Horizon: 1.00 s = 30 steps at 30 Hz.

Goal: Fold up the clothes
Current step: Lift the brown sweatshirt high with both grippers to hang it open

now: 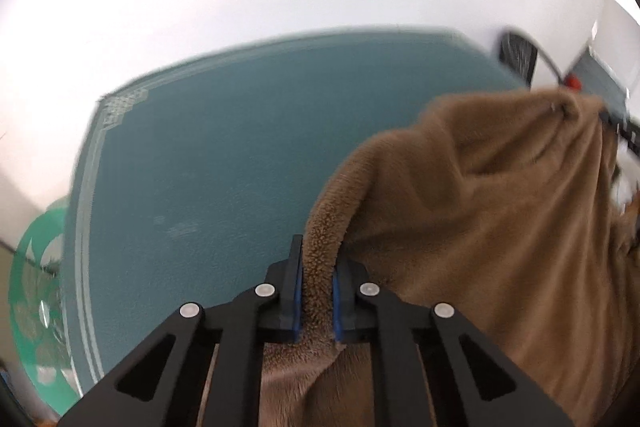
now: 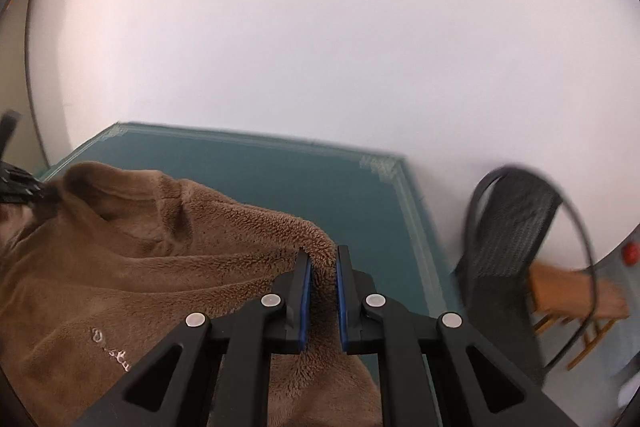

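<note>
1. Both grippers are closed on the same brown fleece top (image 1: 480,211). The left gripper (image 1: 318,291) pinches a rolled edge between its blue pads, and the right gripper (image 2: 323,291) pinches another edge of it. The top hangs between the 2, raised off the teal table (image 1: 208,155), with most of its bulk sagging below and to the side.

2. The fleece looks thick and plush, so a pinch on a rolled edge may be holding only the outer layer. If that layer creeps out under the hanging weight, 1 corner would drop and the fold line would be lost.

3. With the cloth bunched between the 2 grips, pulling apart unevenly could twist it, and it would land on the table creased rather than flat.

4. In the right wrist view a dark chair (image 2: 516,227) stands just off the table's far corner. A wide swing on that side could snag the trailing cloth or knock the chair.

5. The white stitched lettering (image 2: 112,349) shows on 1 face; laying the top down the wrong way up would spoil the fold.
</note>
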Each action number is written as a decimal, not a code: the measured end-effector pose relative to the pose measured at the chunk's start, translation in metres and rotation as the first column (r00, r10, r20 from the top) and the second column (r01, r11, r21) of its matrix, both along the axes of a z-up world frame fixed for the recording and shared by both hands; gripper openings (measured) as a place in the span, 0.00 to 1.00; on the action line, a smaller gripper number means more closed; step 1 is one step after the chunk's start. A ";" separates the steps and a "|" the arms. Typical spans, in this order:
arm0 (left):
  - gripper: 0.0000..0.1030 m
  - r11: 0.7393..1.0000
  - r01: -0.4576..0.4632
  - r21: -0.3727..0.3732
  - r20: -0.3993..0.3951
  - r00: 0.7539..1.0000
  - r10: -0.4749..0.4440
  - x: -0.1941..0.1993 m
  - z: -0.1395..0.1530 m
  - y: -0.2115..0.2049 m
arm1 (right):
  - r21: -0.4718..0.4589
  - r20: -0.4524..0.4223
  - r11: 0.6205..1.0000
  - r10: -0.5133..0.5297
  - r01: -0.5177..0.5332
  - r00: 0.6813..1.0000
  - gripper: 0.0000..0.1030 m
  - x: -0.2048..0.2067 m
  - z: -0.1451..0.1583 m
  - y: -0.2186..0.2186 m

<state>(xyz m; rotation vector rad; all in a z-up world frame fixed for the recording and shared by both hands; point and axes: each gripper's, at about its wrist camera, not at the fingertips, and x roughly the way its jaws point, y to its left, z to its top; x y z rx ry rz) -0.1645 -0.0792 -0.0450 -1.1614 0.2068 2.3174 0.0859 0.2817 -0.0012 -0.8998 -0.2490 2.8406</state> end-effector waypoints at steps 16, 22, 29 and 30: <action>0.11 0.922 0.043 0.386 -0.542 0.819 0.189 0.227 0.249 -0.114 | 0.221 -0.659 0.944 -0.040 0.244 0.751 0.11 0.165 0.159 -0.076; 0.11 0.881 0.104 0.462 -0.712 0.636 0.298 0.344 0.316 -0.147 | 0.182 -0.863 0.926 -0.011 0.331 0.506 0.11 0.249 0.230 -0.104; 0.12 0.848 0.161 0.505 -0.801 0.452 0.392 0.439 0.362 -0.179 | 0.179 -0.966 0.878 0.072 0.444 0.247 0.11 0.354 0.297 -0.142; 0.12 0.844 0.162 0.512 -0.800 0.448 0.399 0.445 0.366 -0.183 | 0.180 -0.970 0.878 0.084 0.444 0.228 0.11 0.366 0.305 -0.145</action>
